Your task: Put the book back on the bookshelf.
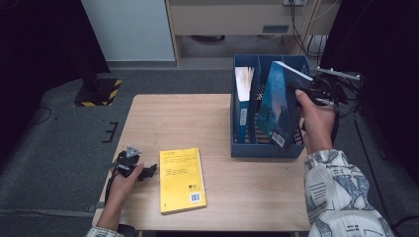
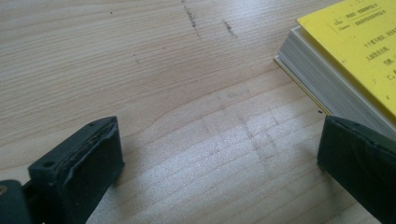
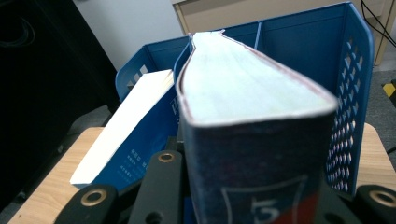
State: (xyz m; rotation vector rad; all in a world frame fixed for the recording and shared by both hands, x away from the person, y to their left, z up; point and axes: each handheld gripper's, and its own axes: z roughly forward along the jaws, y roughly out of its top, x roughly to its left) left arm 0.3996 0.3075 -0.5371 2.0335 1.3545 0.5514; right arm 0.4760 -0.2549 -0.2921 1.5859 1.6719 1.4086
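Two grippers, one book going into the blue rack [image 1: 244, 148].
Right gripper [image 1: 307, 91] jaws clamp dark blue book [image 1: 276, 106], tilted over rack; left gripper [image 1: 132, 167] jaws apart on desk [image 1: 163, 118], beside yellow book [image 1: 181, 178].

Teal-blue book [image 1: 276, 106]; blue file rack [image 1: 264, 148]; yellow book [image 1: 181, 180]; pale wood table [image 1: 163, 118]; patterned white sleeve [image 1: 338, 192].

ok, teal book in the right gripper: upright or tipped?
Tipped: the teal book leans over the blue file rack, gripped by the right gripper.

An office-like recording room: wooden table [image 1: 207, 123], blue file rack [image 1: 247, 148], grey carpet [image 1: 59, 148].
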